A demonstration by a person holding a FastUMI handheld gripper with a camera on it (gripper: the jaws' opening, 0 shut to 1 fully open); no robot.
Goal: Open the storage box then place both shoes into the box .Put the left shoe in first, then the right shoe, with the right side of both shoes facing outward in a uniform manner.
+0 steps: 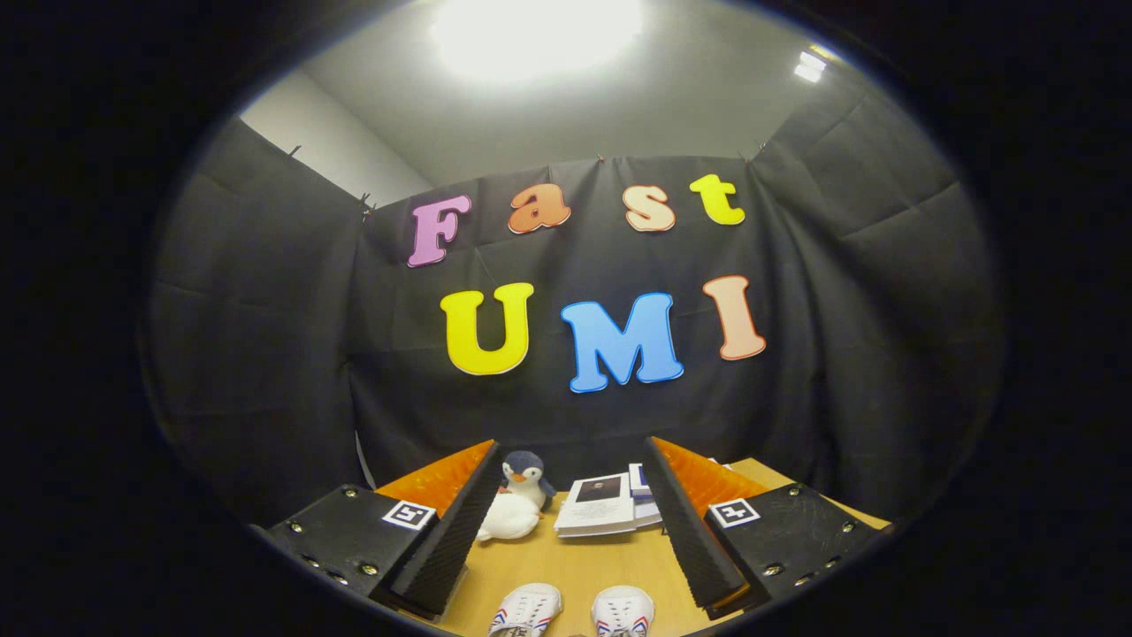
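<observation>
Gripper (570, 522) fingers spread (holding nothing) above two shoes (573, 610), one penguin (522, 500).

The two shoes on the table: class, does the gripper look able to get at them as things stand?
Probably yes. The gripper is open and holds nothing, and the two shoes lie side by side on the bare table between its fingers, nearer than the penguin toy and books. Nothing blocks them.

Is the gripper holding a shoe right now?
No. The gripper is open with nothing between its fingers; both shoes lie on the table.
</observation>
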